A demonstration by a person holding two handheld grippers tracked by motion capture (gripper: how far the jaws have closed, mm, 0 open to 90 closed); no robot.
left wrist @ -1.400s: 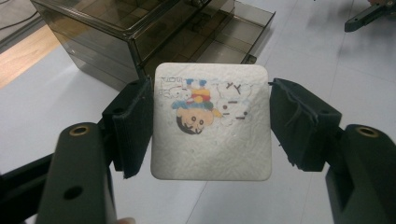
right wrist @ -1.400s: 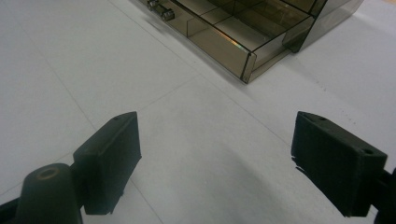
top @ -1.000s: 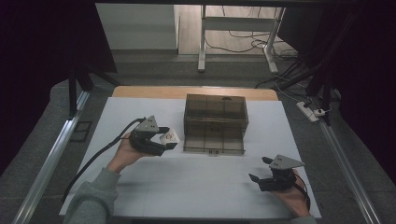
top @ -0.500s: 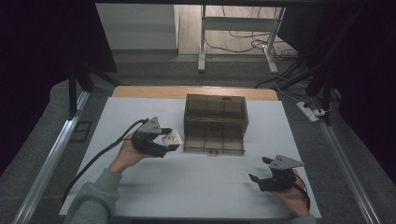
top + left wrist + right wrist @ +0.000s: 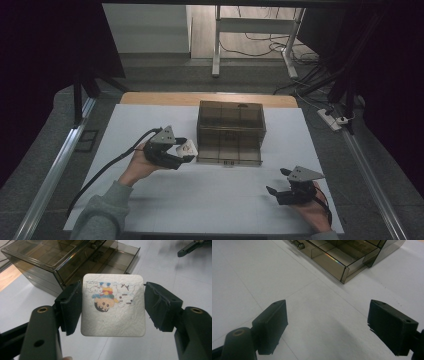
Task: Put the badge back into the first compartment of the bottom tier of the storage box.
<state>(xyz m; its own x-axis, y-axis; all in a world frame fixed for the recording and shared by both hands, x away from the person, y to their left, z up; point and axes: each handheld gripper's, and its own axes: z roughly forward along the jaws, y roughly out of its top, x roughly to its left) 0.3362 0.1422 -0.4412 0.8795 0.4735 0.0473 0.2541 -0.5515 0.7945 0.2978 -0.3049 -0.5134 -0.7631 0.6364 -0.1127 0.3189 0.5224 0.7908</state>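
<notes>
My left gripper (image 5: 184, 150) is shut on a white square card (image 5: 112, 315) with a cartoon drawing, held flat between the jaws just above the table. It hovers right beside the left front of a smoky clear drawer box (image 5: 230, 122), whose drawer (image 5: 229, 152) is pulled out toward me. That box (image 5: 57, 257) lies beyond the card in the left gripper view. My right gripper (image 5: 276, 181) rests low at the table's front right, open, with nothing between its jaws (image 5: 327, 322). The drawer's corner (image 5: 337, 260) is ahead of it.
The white tabletop (image 5: 210, 200) has a wooden strip (image 5: 150, 98) along its far edge. Metal rails (image 5: 55, 170) run down both sides. A power strip (image 5: 334, 120) and cables lie on the floor at the right, with a desk frame (image 5: 216, 45) behind.
My left gripper has edged slightly right toward the box, still holding the card. The right gripper has stayed where it was.
</notes>
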